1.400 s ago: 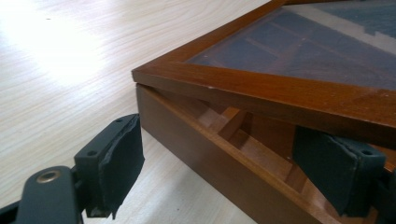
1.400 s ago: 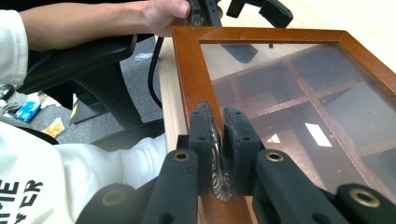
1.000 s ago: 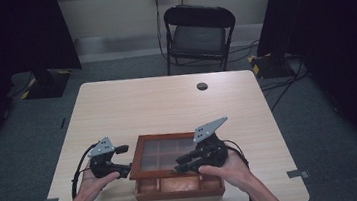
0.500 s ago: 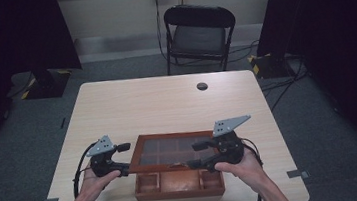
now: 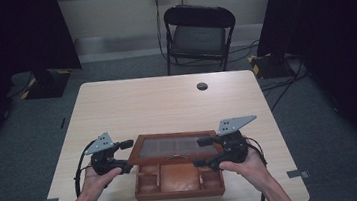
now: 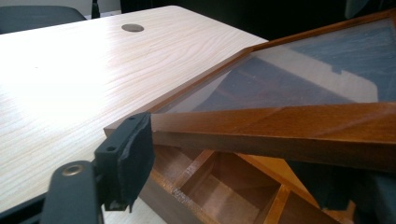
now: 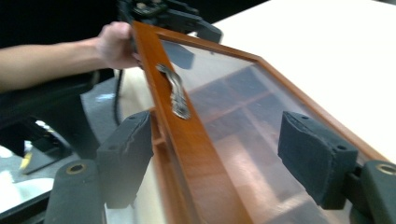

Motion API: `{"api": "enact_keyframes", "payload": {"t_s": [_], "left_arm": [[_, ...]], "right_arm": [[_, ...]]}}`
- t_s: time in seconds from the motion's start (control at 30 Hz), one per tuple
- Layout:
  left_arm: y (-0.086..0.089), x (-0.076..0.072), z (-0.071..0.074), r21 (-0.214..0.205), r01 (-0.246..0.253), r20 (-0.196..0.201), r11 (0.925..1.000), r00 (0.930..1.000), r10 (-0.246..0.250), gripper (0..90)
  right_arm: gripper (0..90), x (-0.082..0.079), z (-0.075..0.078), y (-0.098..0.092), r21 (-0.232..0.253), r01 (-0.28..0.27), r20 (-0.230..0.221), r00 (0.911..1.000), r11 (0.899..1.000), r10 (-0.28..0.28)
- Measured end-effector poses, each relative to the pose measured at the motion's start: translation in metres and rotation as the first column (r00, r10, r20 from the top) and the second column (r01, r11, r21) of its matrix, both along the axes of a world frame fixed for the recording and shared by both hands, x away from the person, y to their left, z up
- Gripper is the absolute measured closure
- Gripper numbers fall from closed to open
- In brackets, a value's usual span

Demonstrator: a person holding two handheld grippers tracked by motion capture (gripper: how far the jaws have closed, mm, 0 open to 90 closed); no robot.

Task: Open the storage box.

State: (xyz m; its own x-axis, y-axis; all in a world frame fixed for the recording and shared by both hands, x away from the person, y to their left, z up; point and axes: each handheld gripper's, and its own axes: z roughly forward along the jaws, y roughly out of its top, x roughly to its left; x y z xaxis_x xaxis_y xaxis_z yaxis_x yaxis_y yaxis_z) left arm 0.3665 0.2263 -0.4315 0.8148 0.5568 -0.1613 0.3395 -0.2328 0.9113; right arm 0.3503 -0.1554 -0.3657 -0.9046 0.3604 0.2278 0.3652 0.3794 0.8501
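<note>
I'm lifting the glass lid off the wooden box on the counter: my left hand-held gripper clamps its left edge, my right hand-held gripper, jaws just widened, straddles the front rail loosely and must re-grip next.

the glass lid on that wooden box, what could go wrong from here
1. The lid stands partly raised over the box. The right gripper has just been opening, its pads apart from the frame between them, so that side may be unsupported and the lid could drop and slam.
2. The left gripper sits at one corner; whether it grips is unclear. A one-sided hold could twist the lid.
3. The glass pane could crack if the lid falls.
</note>
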Motion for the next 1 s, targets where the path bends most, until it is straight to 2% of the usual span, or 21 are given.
{"api": "enact_keyframes", "payload": {"t_s": [0.13,0.23,0.37,0.43,0.5,0.63,0.73,0.8,1.0], "left_arm": [[0.0,0.001,0.003,-0.019,-0.007,0.004,0.9998,1.0,0.007,30.5],[0.0,0.002,0.004,-0.034,-0.012,-0.001,0.9994,0.9999,0.012,32.2],[-0.001,0.004,0.01,-0.016,-0.003,0.01,0.9999,0.9999,0.003,33.2],[-0.002,0.006,0.013,-0.023,-0.01,0.015,0.9997,0.9998,0.011,34.3],[-0.002,0.008,0.014,-0.037,-0.016,0.019,0.9992,0.9997,0.017,34.7],[0.001,0.01,0.016,-0.027,0.002,0.011,0.9996,0.9999,-0.001,36.9],[0.001,0.011,0.017,-0.04,-0.009,0.01,0.9992,0.9999,0.009,38.1],[0.001,0.012,0.018,-0.035,-0.005,0.017,0.9994,0.9998,0.005,38.2],[0.0,0.016,0.021,-0.048,-0.006,0.01,0.9988,0.9999,0.007,39.4]], "right_arm": [[25.4,0.003,0.0,-0.004,-0.001,0.024,0.003,0.9997,1.0,-0.024],[24.5,0.005,-0.002,-0.006,-0.021,0.031,0.005,0.9995,0.999,-0.031],[25.6,0.007,-0.002,-0.008,-0.014,0.034,0.008,0.9994,0.999,-0.034],[25.7,0.009,-0.002,-0.009,-0.021,0.048,0.013,0.9988,0.999,-0.048],[26.2,0.01,-0.003,-0.011,-0.018,0.058,0.01,0.9982,0.998,-0.058],[28.6,0.015,-0.003,-0.015,0.002,0.093,0.002,0.9957,0.996,-0.093],[30.0,0.017,-0.004,-0.017,0.006,0.103,0.006,0.9946,0.995,-0.103],[35.2,0.02,-0.004,-0.019,0.012,0.117,0.005,0.9931,0.993,-0.117],[39.6,0.023,-0.003,-0.023,0.038,0.132,0.018,0.991,0.991,-0.133]]}}
